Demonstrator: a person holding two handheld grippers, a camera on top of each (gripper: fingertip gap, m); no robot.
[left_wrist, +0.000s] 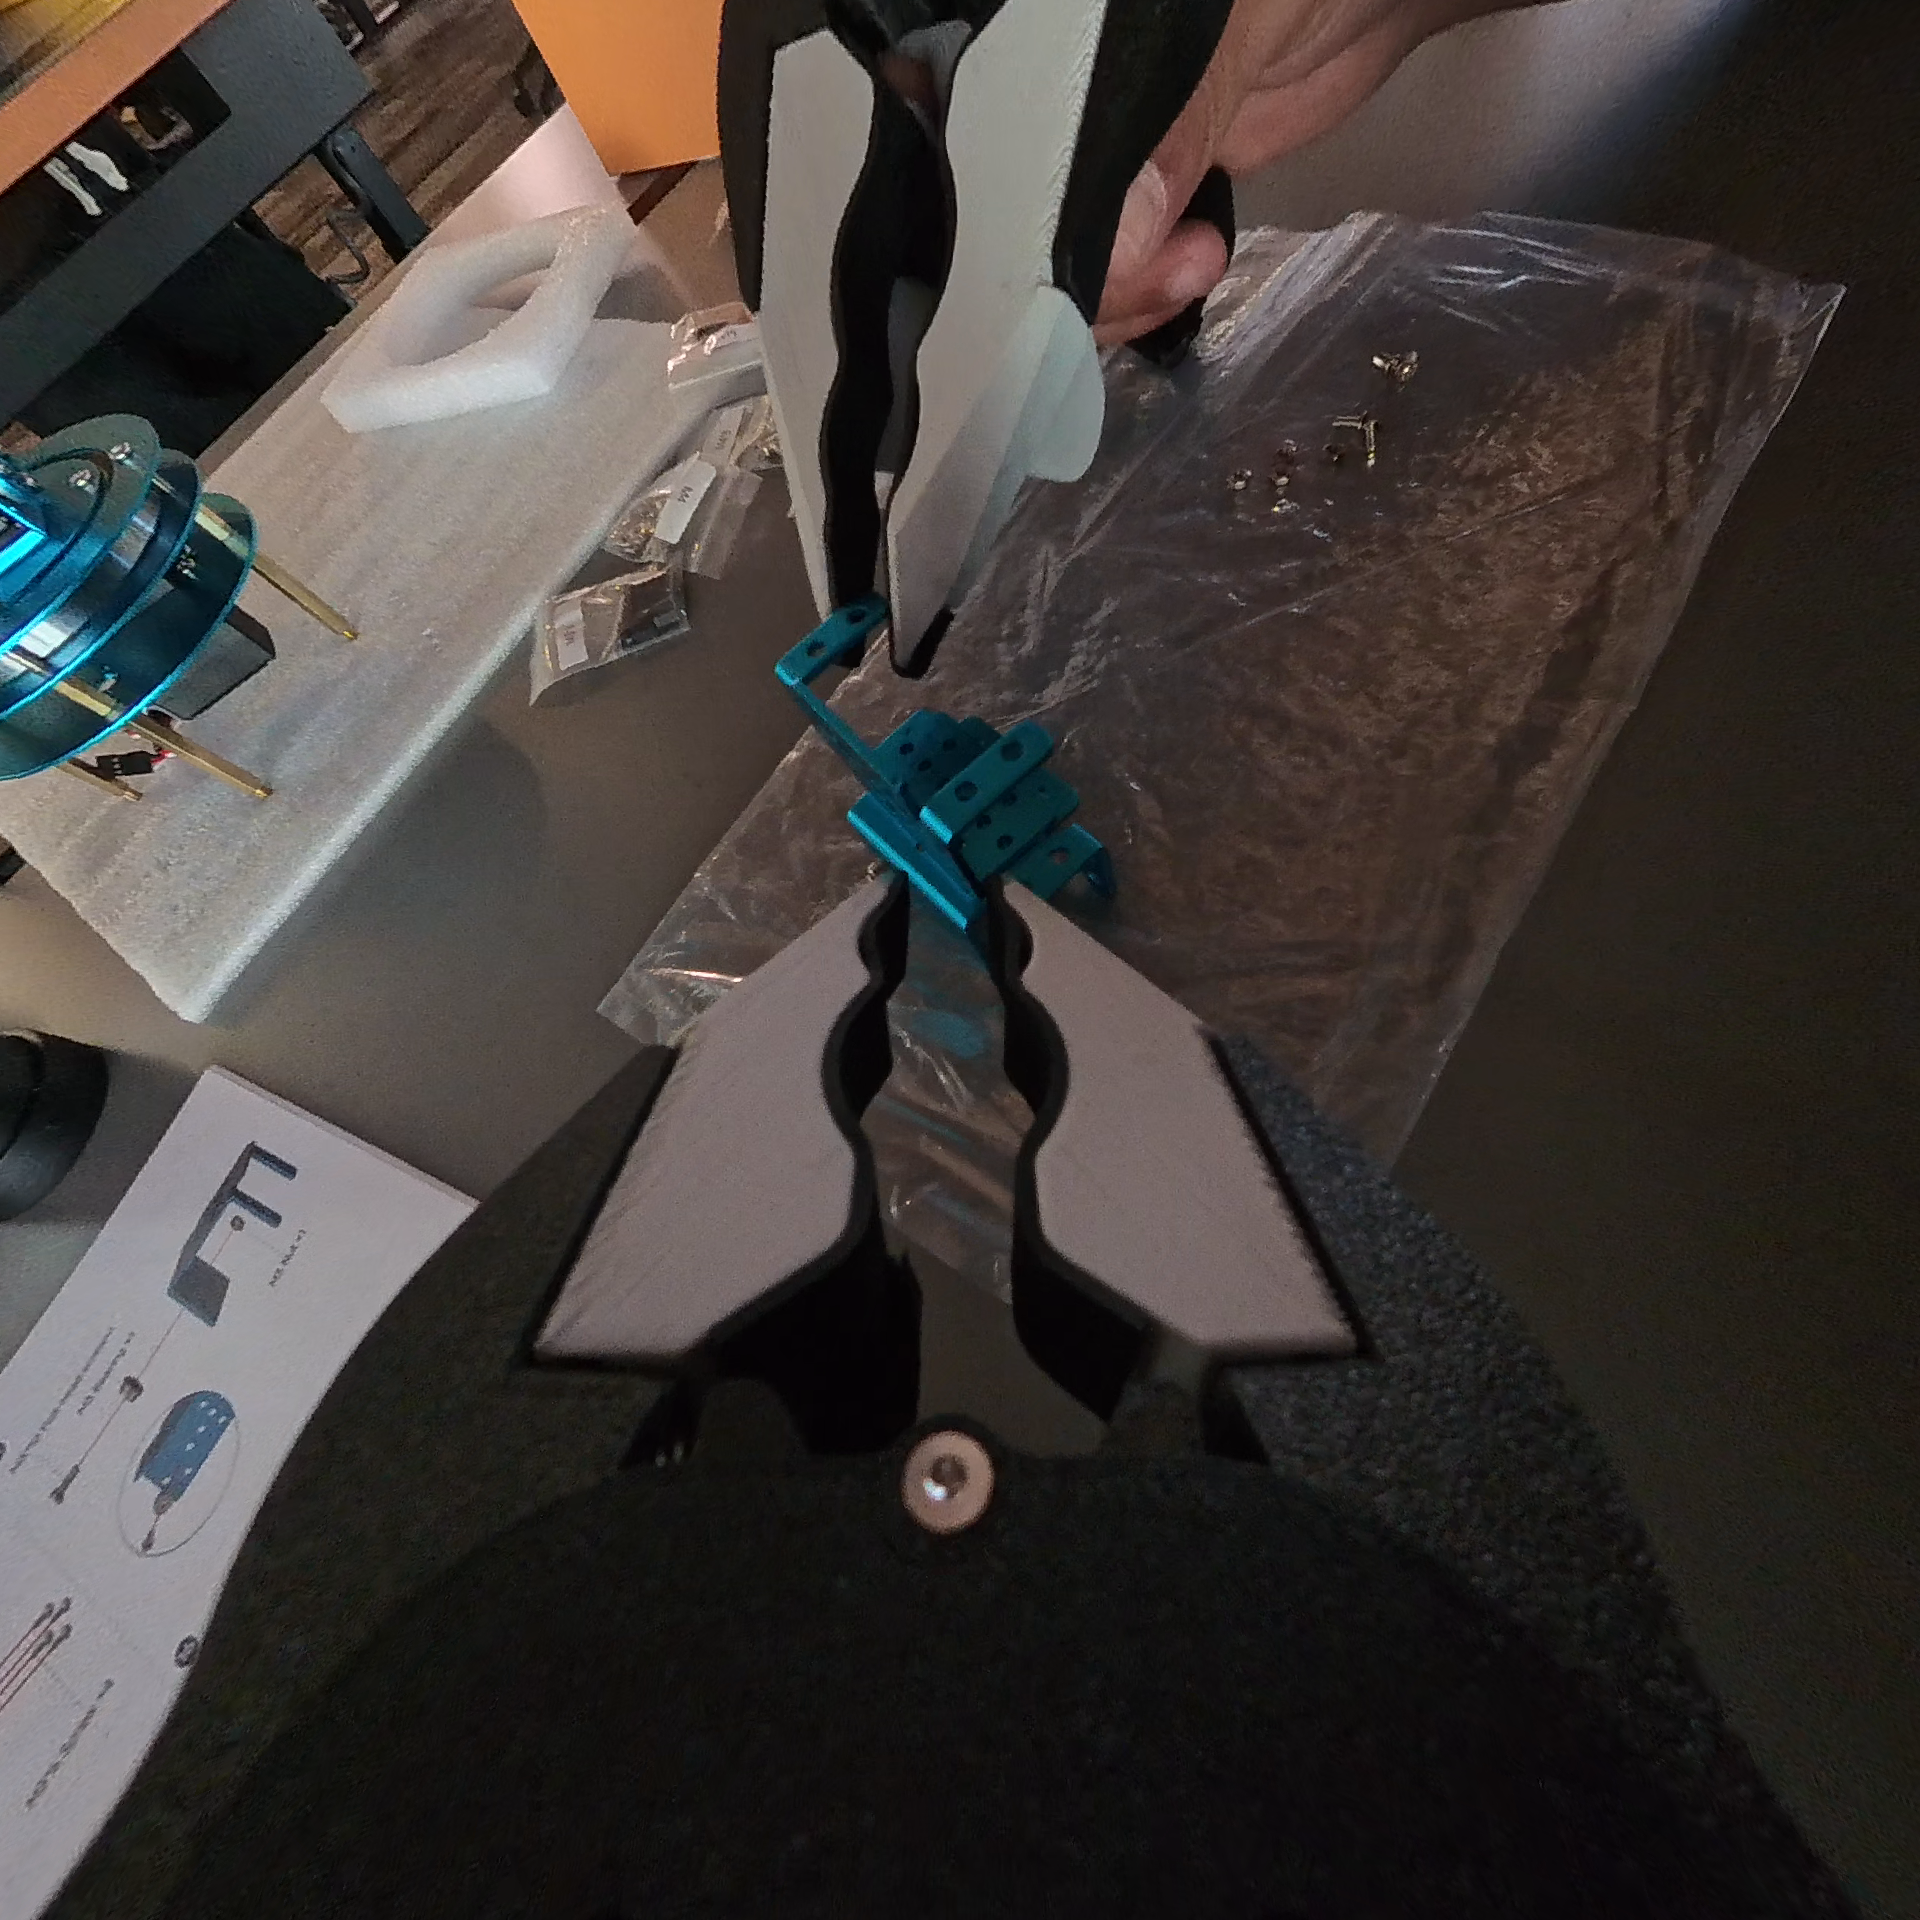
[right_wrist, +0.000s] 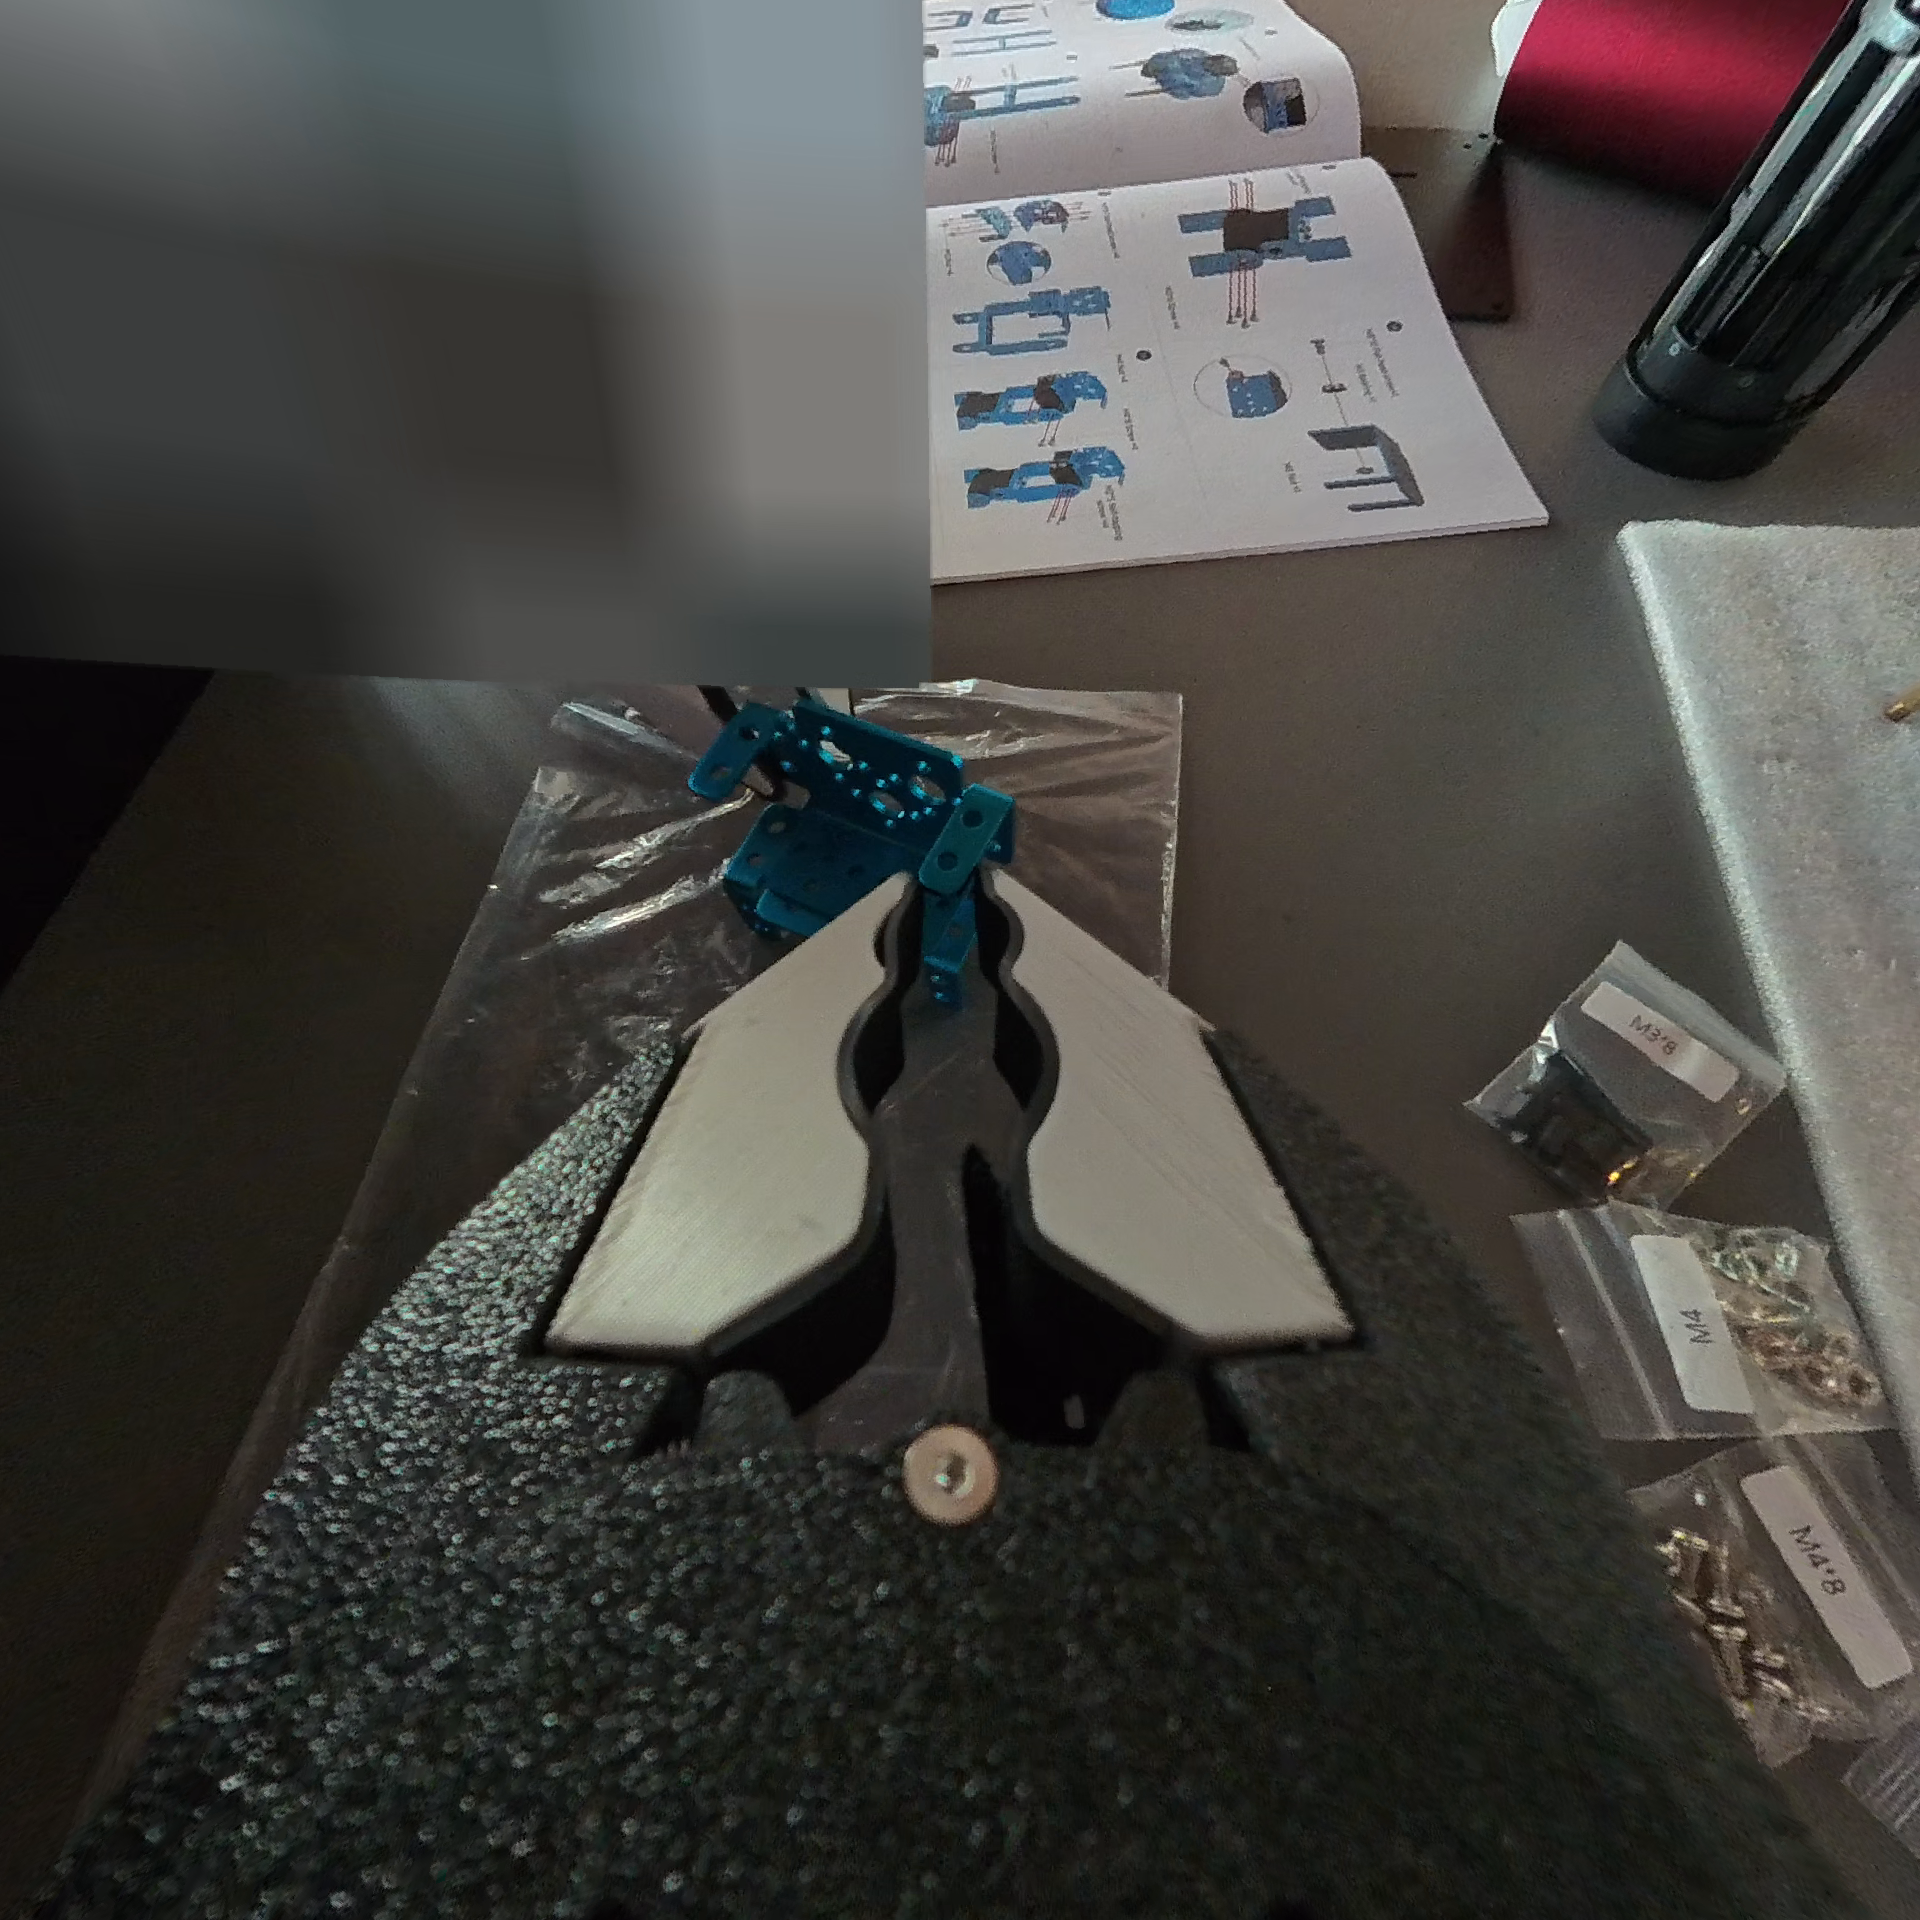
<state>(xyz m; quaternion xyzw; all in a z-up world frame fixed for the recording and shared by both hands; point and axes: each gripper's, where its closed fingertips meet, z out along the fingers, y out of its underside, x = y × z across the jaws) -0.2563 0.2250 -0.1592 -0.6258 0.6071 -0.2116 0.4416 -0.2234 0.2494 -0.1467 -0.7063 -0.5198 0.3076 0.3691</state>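
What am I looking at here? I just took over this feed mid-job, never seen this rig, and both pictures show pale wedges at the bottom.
No robot arm here: a person carries a two-finger gripper in each hand, with a camera on each looking along its jaws. The pale wedges are those jaws.

In the left wrist view, the left gripper is shut on one end of a blue metal bracket assembly. The right gripper comes down from above, with the person's hand on it, and pinches a bracket at the far end.

The right wrist view shows the same assembly from the right gripper's side.

On the grey table lie a clear plastic bag under the assembly, loose screws, small hardware bags, an open instruction booklet, white foam sheets and a blue disc assembly.
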